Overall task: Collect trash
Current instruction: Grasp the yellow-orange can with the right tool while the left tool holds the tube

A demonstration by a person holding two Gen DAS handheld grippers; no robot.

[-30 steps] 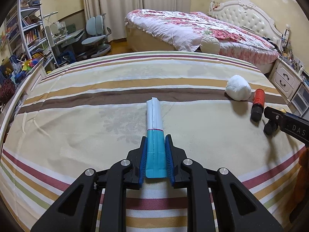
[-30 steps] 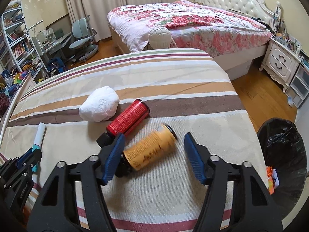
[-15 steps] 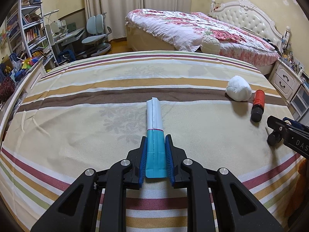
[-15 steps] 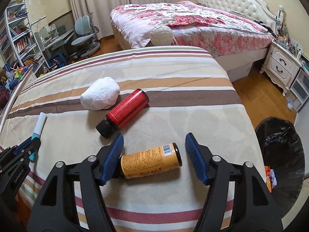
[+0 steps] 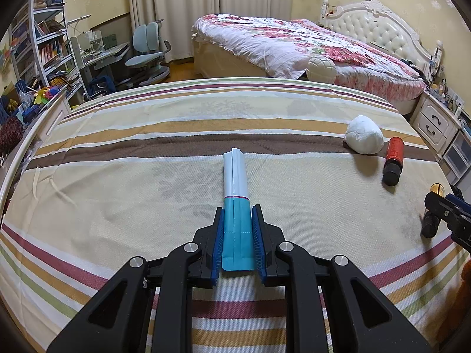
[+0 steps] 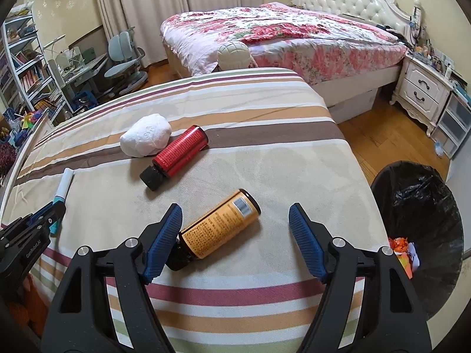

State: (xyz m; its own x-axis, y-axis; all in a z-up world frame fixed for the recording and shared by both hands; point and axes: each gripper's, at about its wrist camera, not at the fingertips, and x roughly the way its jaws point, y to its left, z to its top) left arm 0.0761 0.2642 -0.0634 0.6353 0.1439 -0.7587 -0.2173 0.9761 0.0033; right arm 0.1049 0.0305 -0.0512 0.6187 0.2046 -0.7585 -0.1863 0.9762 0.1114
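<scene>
Left gripper (image 5: 237, 241): clamped on blue-white packet (image 5: 235, 203), ready for binning. Right gripper (image 6: 235, 235): jaws just widened, straddling orange bottle (image 6: 219, 228) lying loose on striped bed (image 6: 265, 158); bin (image 6: 418, 223) at right.

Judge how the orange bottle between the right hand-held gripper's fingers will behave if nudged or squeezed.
The orange bottle lies on its side, so it probably rolls if nudged. It looks rigid, likely keeping shape when squeezed. Its glossy label may slip against the pads of the open right hand-held gripper.

Black tool (image 6: 235, 229), ribbed blue pads (image 6: 306, 239)
</scene>
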